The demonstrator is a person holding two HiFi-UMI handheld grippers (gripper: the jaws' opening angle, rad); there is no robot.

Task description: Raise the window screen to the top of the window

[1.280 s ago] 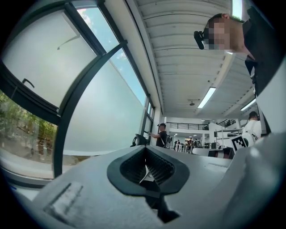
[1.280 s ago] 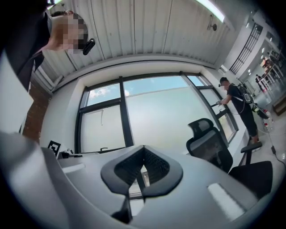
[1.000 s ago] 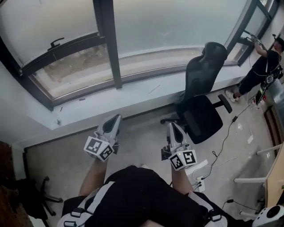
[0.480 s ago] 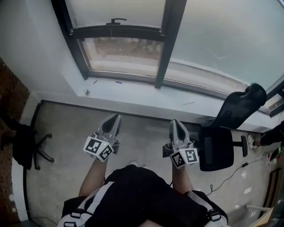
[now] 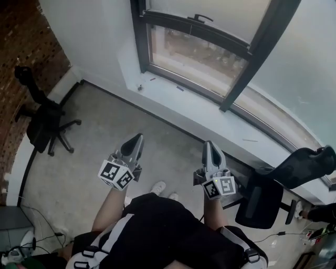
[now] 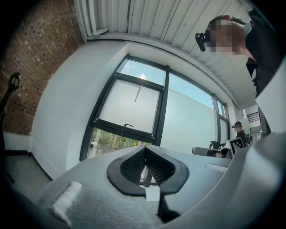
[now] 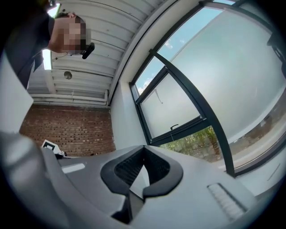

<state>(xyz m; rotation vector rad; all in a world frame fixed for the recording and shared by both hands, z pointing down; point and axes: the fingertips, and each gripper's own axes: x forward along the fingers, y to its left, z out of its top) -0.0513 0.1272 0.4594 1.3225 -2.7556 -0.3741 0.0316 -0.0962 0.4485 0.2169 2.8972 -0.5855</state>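
The window screen (image 5: 226, 13) is a frosted panel in the left window. Its dark bottom bar (image 5: 199, 31) carries a small handle (image 5: 200, 18), and greenery shows through the glass below. In the head view my left gripper (image 5: 138, 137) and right gripper (image 5: 208, 144) are both shut and empty, held side by side over the floor, well short of the window. The left gripper view shows the screen (image 6: 129, 103) and its handle (image 6: 128, 125) beyond the closed left gripper (image 6: 145, 150). The right gripper view shows the screen (image 7: 174, 107) and handle (image 7: 174, 127) past the right gripper (image 7: 143, 150).
A white sill (image 5: 173, 102) runs under the window. A black office chair (image 5: 44, 126) stands by the brick wall (image 5: 23, 58) at left. Another black chair (image 5: 270, 186) is at right, close to my right gripper. Cables (image 5: 37, 239) lie at bottom left. Another person (image 6: 239, 129) stands far right.
The view has swung to the left: the window with the screen slid from upper left to upper right. Both grippers stayed shut and side by side.
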